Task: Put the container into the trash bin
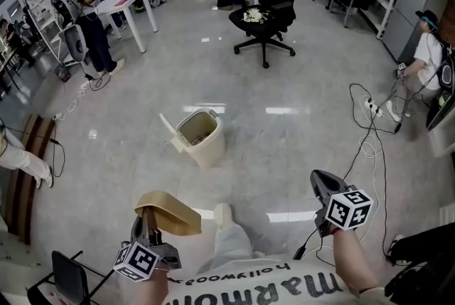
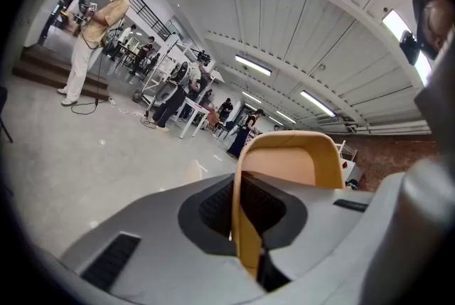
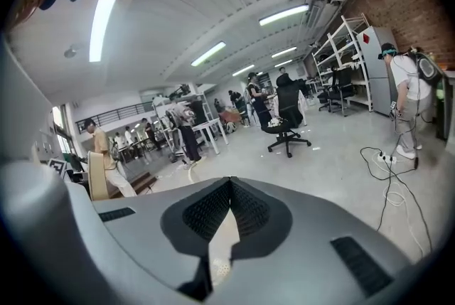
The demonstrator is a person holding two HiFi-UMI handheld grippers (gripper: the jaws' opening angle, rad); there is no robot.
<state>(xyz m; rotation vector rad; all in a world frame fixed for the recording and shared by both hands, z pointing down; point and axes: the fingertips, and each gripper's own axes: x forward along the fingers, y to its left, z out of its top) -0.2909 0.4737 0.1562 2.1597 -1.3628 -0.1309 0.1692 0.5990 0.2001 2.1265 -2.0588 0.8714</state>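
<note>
A tan shallow container (image 1: 169,211) is held edge-on in my left gripper (image 1: 147,224) at the lower left of the head view. In the left gripper view the jaws of that gripper (image 2: 243,220) are shut on the container (image 2: 288,167), whose rim rises above them. The beige trash bin (image 1: 201,134) stands on the floor ahead with its lid tipped open, well apart from both grippers. My right gripper (image 1: 320,184) hangs at the lower right. Its jaws (image 3: 227,205) are shut with nothing between them. The container (image 3: 96,175) also shows at the left of the right gripper view.
A black office chair (image 1: 266,5) with something white on its seat stands beyond the bin. Cables (image 1: 370,127) and a power strip lie on the floor to the right. A white table (image 1: 131,8) and several people are at the room's edges.
</note>
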